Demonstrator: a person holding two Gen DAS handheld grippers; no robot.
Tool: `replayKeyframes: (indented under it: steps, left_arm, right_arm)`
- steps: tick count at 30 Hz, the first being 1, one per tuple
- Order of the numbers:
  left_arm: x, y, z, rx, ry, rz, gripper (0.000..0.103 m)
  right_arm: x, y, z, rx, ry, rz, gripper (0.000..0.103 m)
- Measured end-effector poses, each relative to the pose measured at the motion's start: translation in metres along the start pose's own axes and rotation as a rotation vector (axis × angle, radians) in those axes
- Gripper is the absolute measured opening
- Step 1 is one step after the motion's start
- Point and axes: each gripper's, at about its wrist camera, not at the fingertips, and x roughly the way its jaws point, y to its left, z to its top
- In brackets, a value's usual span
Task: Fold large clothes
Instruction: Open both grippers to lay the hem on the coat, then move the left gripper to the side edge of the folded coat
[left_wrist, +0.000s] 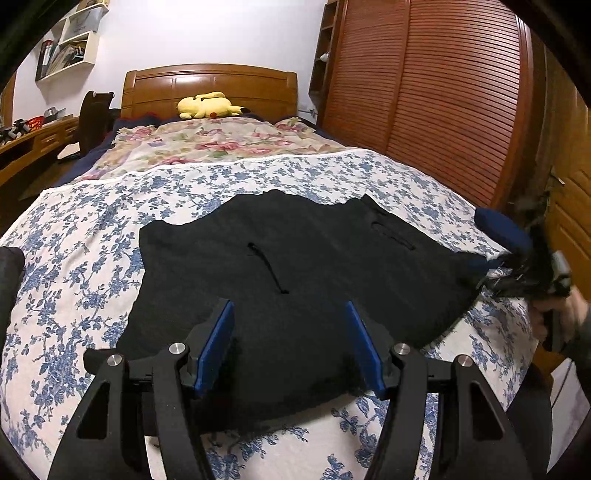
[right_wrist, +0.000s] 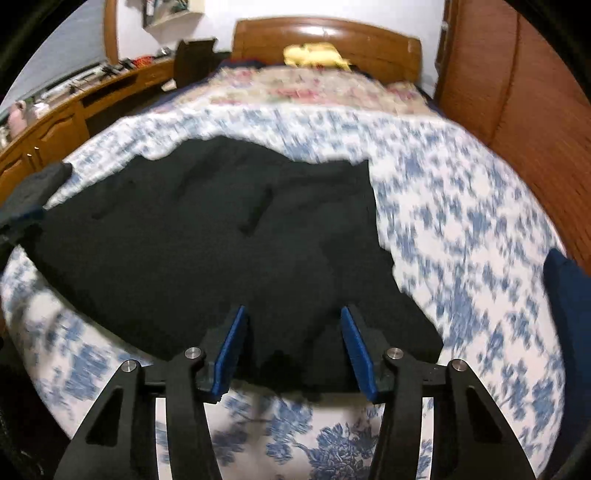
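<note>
Right now I have both tools lined up along the near edge of the large black knit garment (left_wrist: 295, 258), which lies spread flat on the blue-and-white floral bedspread (left_wrist: 92, 229) at the foot of the bed, well short of the pink floral quilt (left_wrist: 221, 140) and the yellow plush toy (left_wrist: 207, 105) by the wooden headboard (left_wrist: 210, 79).

My left gripper (left_wrist: 290, 314) sits over the near hem with its blue pads parted and only flat black cloth showing between them; nothing is pinched. My right gripper (right_wrist: 293, 321) is over the near right-hand part of the same garment (right_wrist: 221, 240), its jaws also apart with cloth lying in the gap, not clamped. That view is smeared, so I can't say how close the pads are to the fabric. From the left camera I see the right tool (left_wrist: 532, 273) and the hand (left_wrist: 561, 317) holding it at the garment's right edge.

I judge this to be the approach before a grasp: the garment looks laid out and not yet folded.

The next move, as I see it, calls for lowering each set of pads onto the hem so one pad slips under the edge, then closing on a single layer at both points. The knit looks soft and thick, so I'd expect it to bunch if I bite too deep, and to sag in the middle unless both corners are lifted evenly.
</note>
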Motion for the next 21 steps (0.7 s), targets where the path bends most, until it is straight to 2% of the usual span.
replayKeyframes:
  steps: [2,9,14,17,21]
  left_arm:
    - [0.0,-0.003,-0.002,0.004,0.004,-0.005,0.063]
    - [0.0,-0.009,-0.012,0.019,0.025,-0.01,0.063]
    - [-0.003,-0.01,-0.016,0.026,0.037,-0.013,0.063]
    - [-0.002,-0.007,-0.019,0.029,0.051,-0.005,0.063]
    - [-0.003,-0.004,-0.025,0.025,0.064,-0.004,0.063]
  right_arm:
    - [0.013,0.002,-0.008,0.012,-0.003,0.002,0.055]
    - [0.007,0.012,-0.007,0.015,-0.013,-0.052,0.055]
    - [-0.018,0.029,0.0,0.006,-0.087,-0.094,0.055]
    - [-0.033,0.048,0.006,-0.012,-0.148,-0.074,0.055]
    - [-0.038,0.08,0.012,-0.042,-0.164,0.027,0.055]
